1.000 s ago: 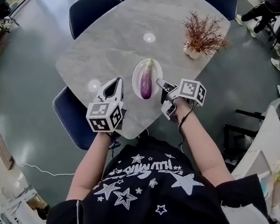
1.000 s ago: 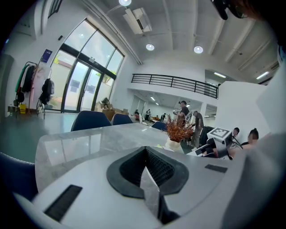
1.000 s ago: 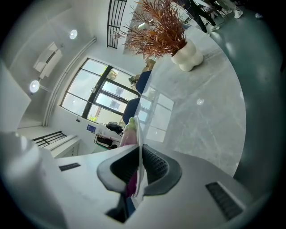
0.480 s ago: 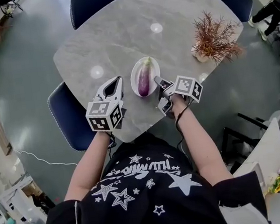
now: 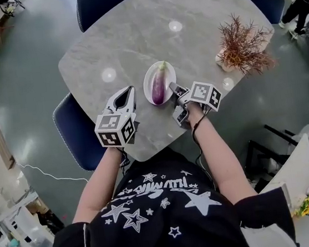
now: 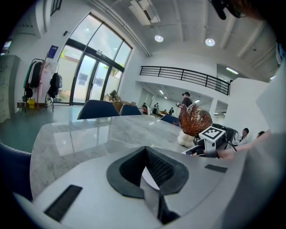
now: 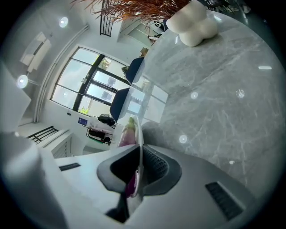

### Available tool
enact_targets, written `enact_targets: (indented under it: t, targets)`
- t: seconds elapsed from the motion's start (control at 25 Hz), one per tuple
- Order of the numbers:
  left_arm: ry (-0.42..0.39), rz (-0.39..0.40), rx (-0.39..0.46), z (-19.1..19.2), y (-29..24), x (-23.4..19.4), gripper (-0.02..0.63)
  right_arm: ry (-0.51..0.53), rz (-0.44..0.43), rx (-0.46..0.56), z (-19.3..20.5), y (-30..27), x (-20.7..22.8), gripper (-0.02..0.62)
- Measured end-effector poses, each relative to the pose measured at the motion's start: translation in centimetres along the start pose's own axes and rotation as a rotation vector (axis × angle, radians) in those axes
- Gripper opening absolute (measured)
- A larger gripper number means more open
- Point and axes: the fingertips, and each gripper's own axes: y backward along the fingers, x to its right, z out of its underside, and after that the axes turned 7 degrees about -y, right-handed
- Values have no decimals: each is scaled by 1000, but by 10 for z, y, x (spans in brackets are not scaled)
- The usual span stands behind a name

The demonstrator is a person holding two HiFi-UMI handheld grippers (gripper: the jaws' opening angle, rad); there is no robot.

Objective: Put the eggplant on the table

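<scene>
Nipping the thin rim of the white plate (image 5: 148, 83) at its five o'clock edge, the right gripper (image 5: 173, 89) has its jaws drawn nearly together on it; the left gripper (image 5: 131, 89), jaws closed on nothing, sits apart at the plate's eight o'clock. The eggplant (image 5: 158, 84) lies on that plate, not yet on the table (image 5: 127, 39), at eleven o'clock from the nearer right jaws, long axis six to twelve, stem end far. Only the right gripper view shows the rim edge-on between the jaws with purple behind it; the head view alone shows both grippers around the plate.

Bright daylight from tall windows (image 6: 85, 71), ceiling spots (image 6: 159, 38), glare dots on the table (image 5: 128, 45), fisheye-warped edges.
</scene>
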Motion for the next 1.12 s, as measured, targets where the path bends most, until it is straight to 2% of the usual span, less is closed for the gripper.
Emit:
enact_targets:
  t: [0.28,0.36,0.64,0.76,0.96,1.08,1.12]
  targets:
    - [16,0,-12,4,-6,-5,8,96,83,7,-2,-6,6,25]
    - [17,1,-14,5,-7,-4,8,93,95,9,-4,-8,7,25]
    - [9,-8,-10,2,-6,-5,8,85,76,-17,-5,-15,5,25]
    - [11,-17,-6,1,-1,-7,8,126,63,-45,-2,-17,0,25]
    - [13,-24,-1,0,2,-11,8,197,105,-71,0,-23,-1,26]
    - [9,-24,-1,-1,5,-10,8,199,83,-65,-1,-22,-3,26]
    - [7,-21,-1,-1,6,-10,8,193,74,-66,0,-22,-4,57]
